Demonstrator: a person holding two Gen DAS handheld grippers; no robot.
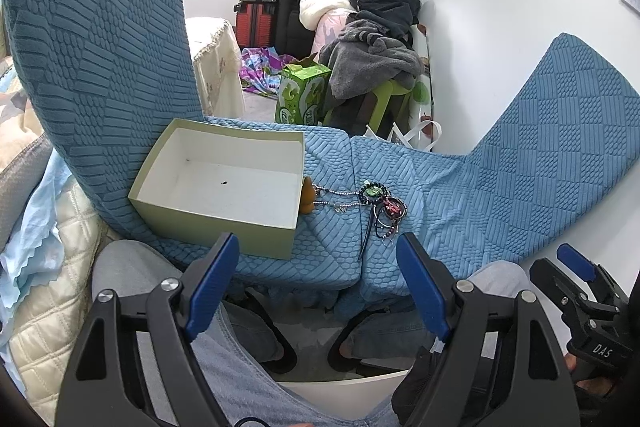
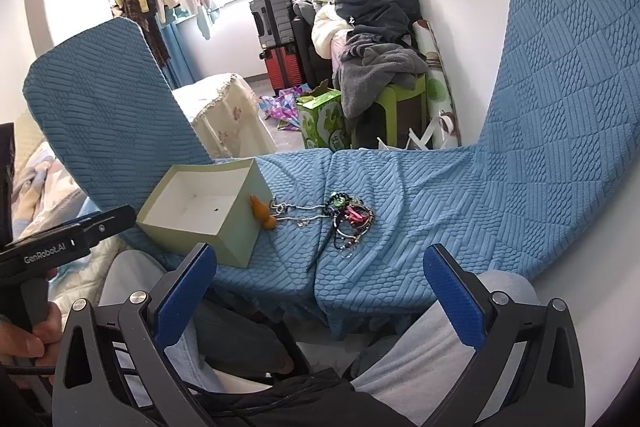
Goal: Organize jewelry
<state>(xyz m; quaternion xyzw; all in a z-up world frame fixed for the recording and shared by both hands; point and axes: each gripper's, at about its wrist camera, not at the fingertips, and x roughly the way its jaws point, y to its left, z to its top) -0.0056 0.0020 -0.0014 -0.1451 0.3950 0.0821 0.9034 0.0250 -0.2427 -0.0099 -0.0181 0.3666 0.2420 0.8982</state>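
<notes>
My left gripper [image 1: 318,259] has its jaws spread wide with nothing between them, held low over my knees and short of the blue cover [image 1: 460,195]. My right gripper [image 2: 320,267] is the same: jaws wide apart, empty, hanging just short of the near edge of that cover. Beyond my left jaws sits the box [image 1: 224,183], pale green outside and white inside, open at the top and bare but for a small dark speck on its floor. Touching the box's right wall is an orange charm [image 2: 262,215], joined to silver chains [image 2: 300,213] that run rightward across the cover. They end in the jewelry pile [image 2: 350,217], a tangle of dark rings, a green beaded piece and something pink, lying near the middle of the cover and well apart from both my grippers. Behind are two covered chair backs, clothes heaped on a green stool [image 2: 404,99], and suitcases [image 2: 280,39].
</notes>
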